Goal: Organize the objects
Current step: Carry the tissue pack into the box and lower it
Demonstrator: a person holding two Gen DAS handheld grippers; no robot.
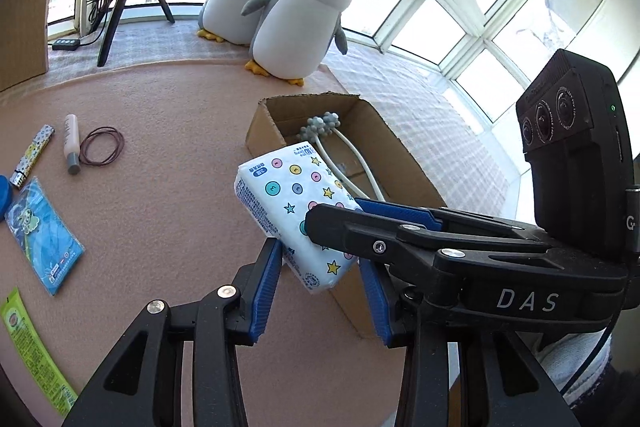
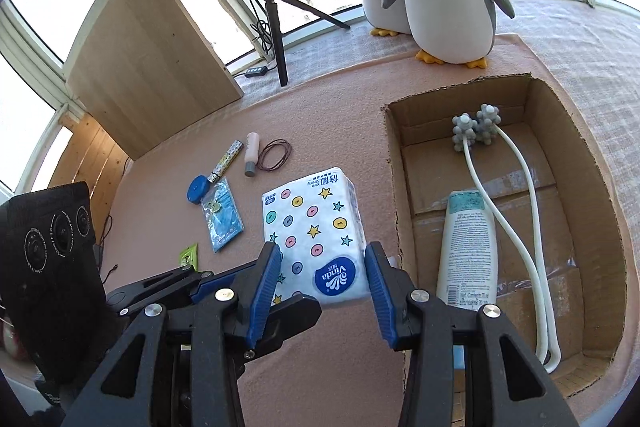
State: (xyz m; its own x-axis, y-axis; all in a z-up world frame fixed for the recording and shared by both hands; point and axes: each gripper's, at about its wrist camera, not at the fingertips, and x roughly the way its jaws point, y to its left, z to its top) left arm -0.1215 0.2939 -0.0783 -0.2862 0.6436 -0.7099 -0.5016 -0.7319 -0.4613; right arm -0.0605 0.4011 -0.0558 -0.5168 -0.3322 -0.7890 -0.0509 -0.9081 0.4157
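Gripping the tissue pack (image 2: 316, 235) beside the box (image 2: 592, 227) rim, both claws seemingly clamped.

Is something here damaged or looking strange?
Yes. The cardboard box has rough, torn top edges, as if its flaps were ripped off. The tissue pack sits tilted between both grippers, left gripper and right gripper.

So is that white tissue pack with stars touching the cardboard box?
Cannot tell. The white tissue pack overlaps the cardboard box in the left wrist view; the right wrist view seems to show a gap.
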